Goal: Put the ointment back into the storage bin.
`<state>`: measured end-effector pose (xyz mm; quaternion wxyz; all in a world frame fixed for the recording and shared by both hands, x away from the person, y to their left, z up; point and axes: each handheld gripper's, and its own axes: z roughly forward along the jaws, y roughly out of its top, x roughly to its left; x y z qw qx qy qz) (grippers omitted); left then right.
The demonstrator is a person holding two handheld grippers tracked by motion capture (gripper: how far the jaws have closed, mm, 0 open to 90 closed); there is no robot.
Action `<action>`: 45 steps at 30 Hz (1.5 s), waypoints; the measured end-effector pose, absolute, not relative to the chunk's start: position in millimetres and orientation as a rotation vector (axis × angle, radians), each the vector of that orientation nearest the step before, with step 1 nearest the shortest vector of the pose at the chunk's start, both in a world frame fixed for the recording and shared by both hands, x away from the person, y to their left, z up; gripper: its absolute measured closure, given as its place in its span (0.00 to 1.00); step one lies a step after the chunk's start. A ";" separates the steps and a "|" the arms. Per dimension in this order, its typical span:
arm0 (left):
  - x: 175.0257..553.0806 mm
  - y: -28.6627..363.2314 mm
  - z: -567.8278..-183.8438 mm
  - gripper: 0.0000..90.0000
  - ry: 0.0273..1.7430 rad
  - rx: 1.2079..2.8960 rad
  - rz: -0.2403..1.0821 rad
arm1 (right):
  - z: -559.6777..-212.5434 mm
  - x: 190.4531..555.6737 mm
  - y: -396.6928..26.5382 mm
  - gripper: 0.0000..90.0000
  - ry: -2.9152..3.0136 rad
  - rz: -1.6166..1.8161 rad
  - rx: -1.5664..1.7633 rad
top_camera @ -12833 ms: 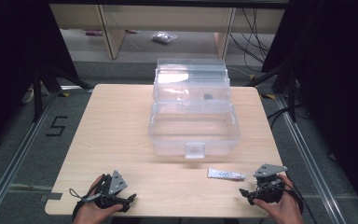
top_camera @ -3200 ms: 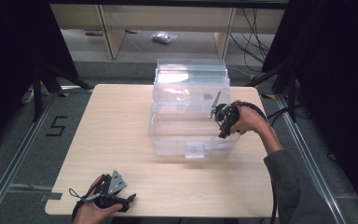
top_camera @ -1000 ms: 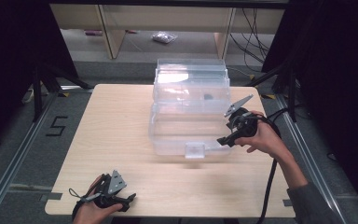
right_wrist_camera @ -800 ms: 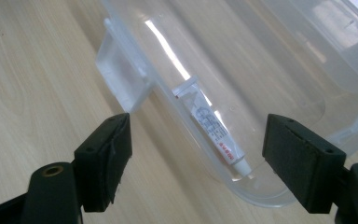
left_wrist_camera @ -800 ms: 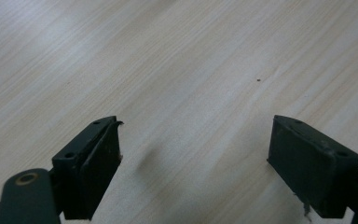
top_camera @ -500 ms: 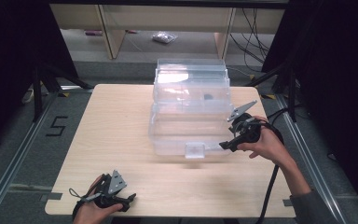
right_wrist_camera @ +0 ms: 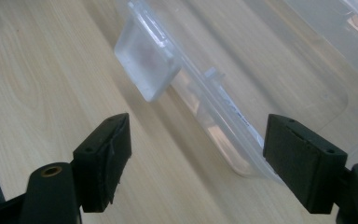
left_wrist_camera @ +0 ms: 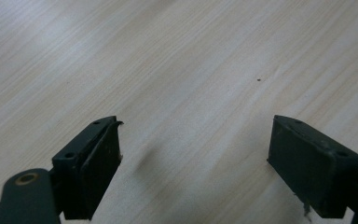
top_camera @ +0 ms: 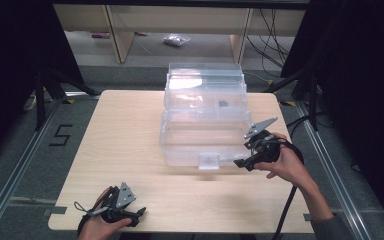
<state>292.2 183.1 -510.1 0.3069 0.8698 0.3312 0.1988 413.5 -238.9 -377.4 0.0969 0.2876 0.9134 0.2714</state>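
High view: light wood table point(top_camera: 130, 130), clear plastic box point(top_camera: 203, 120) at center-far, lid swung back toward the far edge, clasp tab point(top_camera: 208, 161) on its near wall facing the person. Small dark item point(top_camera: 223, 104) visible thru the plastic in the far part, can't tell what it is. Right gripper point(top_camera: 241, 163) sits by the box's near-right corner, tips aimed left along the near wall twd the tab, held by right hand point(top_camera: 286, 164); grey plate on top, cable trailing off the near edge. Left gripper point(top_camera: 136, 214) w/ left hand point(top_camera: 102, 220) rests at the near-left of the table, well apart from the box. Floor beyond the table: shelf legs, a small bag point(top_camera: 175, 40), cables at far right; a "5" mark point(top_camera: 61, 135) on the floor left of the table. Left gripper view: left gripper point(left_wrist_camera: 193, 158) jaws spread wide, nothing between them, just bare table point(left_wrist_camera: 182, 70) w/ a tiny dark speck. Right gripper view: right gripper point(right_wrist_camera: 196, 154) jaws also spread wide, nothing pinched. Box point(right_wrist_camera: 270, 70) lower edge runs diagonally across the gap, rim passing between the jaws but farther out, not touching either pad as far as I can tell. Tab point(right_wrist_camera: 147, 63) is beyond the jaw at left, frosted, tilted in frame bc of cam angle. A strip w/ print point(right_wrist_camera: 230, 109) shows thru the box wall, text too blurred to read. Table point(right_wrist_camera: 37, 93) to the left of the box.
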 end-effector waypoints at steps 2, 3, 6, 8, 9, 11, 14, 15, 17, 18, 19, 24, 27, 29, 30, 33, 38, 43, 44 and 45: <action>292.3 183.5 -509.5 0.18 0.869 2.307 0.534 | -377.9 413.6 -240.2 0.27 2.706 0.826 0.819; 292.2 183.5 -509.4 0.18 0.871 2.308 0.537 | -378.1 413.2 -240.3 0.27 2.699 0.827 0.813; 292.2 183.5 -509.3 0.18 0.872 2.307 0.536 | -379.5 410.1 -240.0 0.26 2.680 0.852 0.842; 292.4 183.5 -509.4 0.18 0.872 2.307 0.535 | -381.0 407.7 -238.7 0.26 2.687 0.855 0.859; 292.3 183.5 -509.4 0.18 0.873 2.307 0.535 | -381.6 407.0 -238.6 0.26 2.685 0.858 0.850; 292.3 183.6 -509.4 0.18 0.874 2.307 0.535 | -383.1 406.8 -239.1 0.26 2.679 0.865 0.798; 292.2 183.5 -509.4 0.18 0.873 2.307 0.536 | -384.6 402.5 -238.2 0.26 2.675 0.875 0.809; 292.3 183.5 -509.4 0.18 0.872 2.307 0.535 | -383.9 400.1 -237.2 0.26 2.675 0.872 0.854; 292.3 183.5 -509.4 0.18 0.873 2.307 0.535 | -385.1 398.3 -237.6 0.26 2.676 0.886 0.852; 292.2 183.6 -509.3 0.18 0.874 2.306 0.536 | -385.5 397.3 -238.0 0.26 2.676 0.874 0.846; 292.2 183.5 -509.3 0.18 0.873 2.307 0.537 | -387.7 394.2 -237.1 0.26 2.676 0.887 0.843; 292.2 183.5 -509.3 0.18 0.873 2.306 0.538 | -389.0 391.2 -238.9 0.26 2.679 0.882 0.813; 292.4 183.4 -509.5 0.18 0.871 2.306 0.537 | -389.3 386.2 -237.7 0.26 2.685 0.892 0.840; 292.3 183.5 -509.4 0.18 0.871 2.306 0.537 | -391.1 384.3 -237.2 0.26 2.674 0.900 0.833; 292.4 183.6 -509.4 0.18 0.870 2.306 0.535 | -392.0 384.6 -238.0 0.26 2.675 0.902 0.802; 292.2 183.6 -509.1 0.18 0.872 2.307 0.536 | -393.8 381.7 -237.5 0.25 2.681 0.911 0.805; 292.4 183.6 -509.3 0.18 0.871 2.306 0.536 | -398.0 379.7 -239.4 0.25 2.662 0.929 0.733; 292.3 183.6 -509.0 0.18 0.868 2.309 0.534 | -400.7 372.8 -239.5 0.25 2.672 0.920 0.797; 292.3 183.5 -509.3 0.18 0.871 2.304 0.537 | -402.0 370.7 -239.2 0.25 2.673 0.921 0.830; 292.3 183.6 -509.2 0.18 0.872 2.304 0.536 | -404.8 371.0 -239.0 0.25 2.666 0.932 0.803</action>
